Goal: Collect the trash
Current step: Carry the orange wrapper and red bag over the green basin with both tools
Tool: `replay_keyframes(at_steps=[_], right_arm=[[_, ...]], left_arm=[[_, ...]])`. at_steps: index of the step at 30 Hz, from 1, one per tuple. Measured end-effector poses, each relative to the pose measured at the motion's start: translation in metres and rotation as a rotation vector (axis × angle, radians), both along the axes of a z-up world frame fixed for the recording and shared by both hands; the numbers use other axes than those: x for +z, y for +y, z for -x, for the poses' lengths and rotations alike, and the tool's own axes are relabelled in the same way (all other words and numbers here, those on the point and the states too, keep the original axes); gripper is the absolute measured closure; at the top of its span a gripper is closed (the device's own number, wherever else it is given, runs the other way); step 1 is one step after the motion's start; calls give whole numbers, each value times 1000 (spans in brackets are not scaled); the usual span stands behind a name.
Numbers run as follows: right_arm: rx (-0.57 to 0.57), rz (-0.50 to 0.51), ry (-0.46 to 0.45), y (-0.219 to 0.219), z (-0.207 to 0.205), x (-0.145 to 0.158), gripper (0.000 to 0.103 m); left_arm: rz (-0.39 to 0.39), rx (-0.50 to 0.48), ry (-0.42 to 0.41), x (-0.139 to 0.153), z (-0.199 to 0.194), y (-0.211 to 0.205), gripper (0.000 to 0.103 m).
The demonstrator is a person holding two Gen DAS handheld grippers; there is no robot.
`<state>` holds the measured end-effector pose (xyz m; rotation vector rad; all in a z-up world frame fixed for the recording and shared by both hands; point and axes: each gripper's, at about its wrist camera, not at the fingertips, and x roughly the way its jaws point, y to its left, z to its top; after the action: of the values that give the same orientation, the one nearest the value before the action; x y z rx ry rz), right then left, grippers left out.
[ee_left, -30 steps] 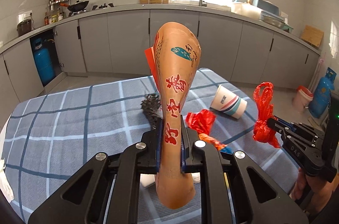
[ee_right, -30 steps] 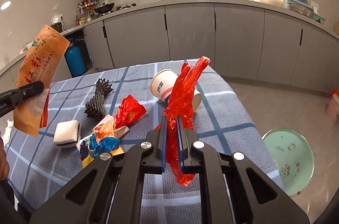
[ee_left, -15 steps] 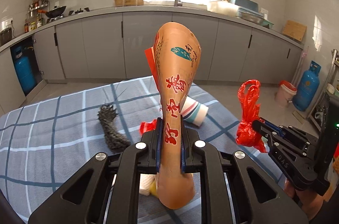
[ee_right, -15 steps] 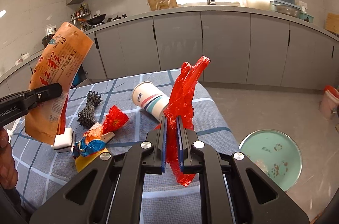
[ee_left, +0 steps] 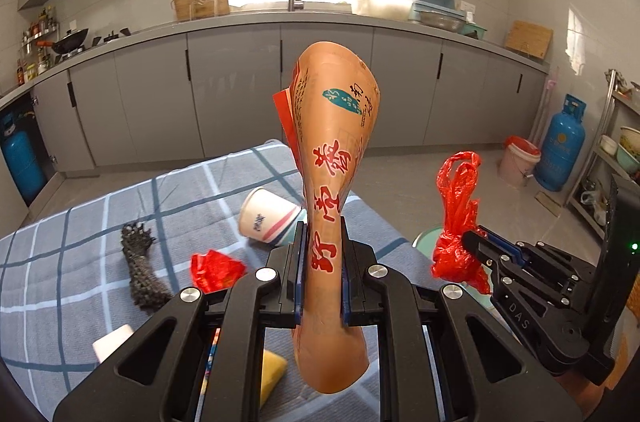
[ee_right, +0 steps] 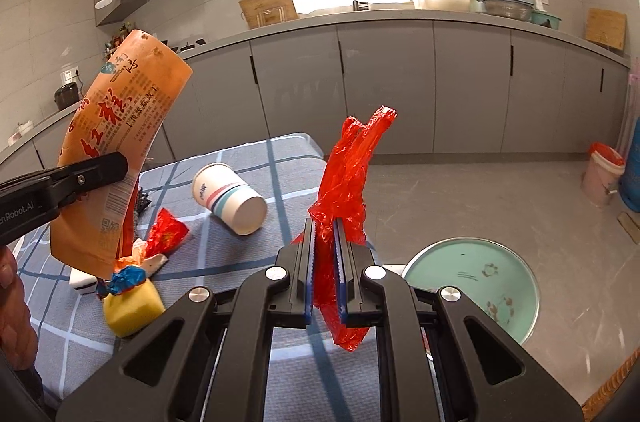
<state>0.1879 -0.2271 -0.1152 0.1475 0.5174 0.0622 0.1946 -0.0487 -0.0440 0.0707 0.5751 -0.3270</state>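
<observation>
The left tongs (ee_left: 320, 276) clamp a glossy orange food pouch (ee_left: 334, 158), held upright above the checked-cloth counter (ee_left: 80, 262). The right tongs (ee_right: 325, 272) pinch a crinkled red plastic bag (ee_right: 348, 178) just past the counter's edge, above open floor and a round mint-green bin lid (ee_right: 472, 290) (perhaps a basin). A tipped paper cup (ee_right: 230, 198) lies near that edge.

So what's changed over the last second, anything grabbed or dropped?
Nothing grabbed or dropped. Both grippers swung right, off the table toward the green bin. The left gripper still clamps the orange pouch, the right gripper the red bag. Paper cup and other litter lie unmoved.
</observation>
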Motion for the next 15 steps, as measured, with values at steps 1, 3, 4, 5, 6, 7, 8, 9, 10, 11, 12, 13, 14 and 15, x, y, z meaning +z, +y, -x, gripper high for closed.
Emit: replay_keyframes(at_steps=[1, 3, 4, 5, 6, 7, 8, 9, 10, 11, 12, 13, 14, 15], right_arm=[[-5, -1, 1, -4, 0, 0, 93], [-17, -2, 3, -11, -1, -1, 93], [-26, -3, 4, -16, -1, -1, 93], [-34, -5, 5, -21, -1, -2, 93], [-45, -8, 8, -27, -2, -3, 93], [-53, -8, 10, -31, -2, -4, 93], [-61, -9, 11, -35, -2, -5, 93], [-69, -9, 13, -40, -1, -7, 93], [-80, -8, 14, -46, -1, -8, 93], [-90, -8, 17, -51, -1, -9, 93], [-101, -9, 21, -57, -1, -11, 93], [-108, -11, 24, -61, -1, -12, 93], [-117, -11, 26, -66, -1, -14, 93], [-129, -12, 30, -72, -1, -17, 93]], left_arm=[[-1, -10, 1, 0, -1, -6, 89], [-1, -24, 1, -1, -3, -17, 89], [-2, -38, 4, -2, -5, -25, 89], [-4, -47, 6, -3, -6, -30, 89], [-5, -56, 9, -4, -7, -35, 89], [-6, -73, 13, -5, -8, -43, 89], [-9, -85, 14, -6, -9, -49, 89], [-13, -100, 13, -7, -10, -57, 89], [-13, -110, 13, -7, -11, -61, 89], [-12, -123, 14, -8, -12, -68, 89], [-12, -135, 13, -8, -12, -75, 89], [-13, -142, 13, -8, -13, -80, 89], [-13, -152, 14, -9, -15, -87, 89], [-15, -165, 15, -11, -16, -94, 89]])
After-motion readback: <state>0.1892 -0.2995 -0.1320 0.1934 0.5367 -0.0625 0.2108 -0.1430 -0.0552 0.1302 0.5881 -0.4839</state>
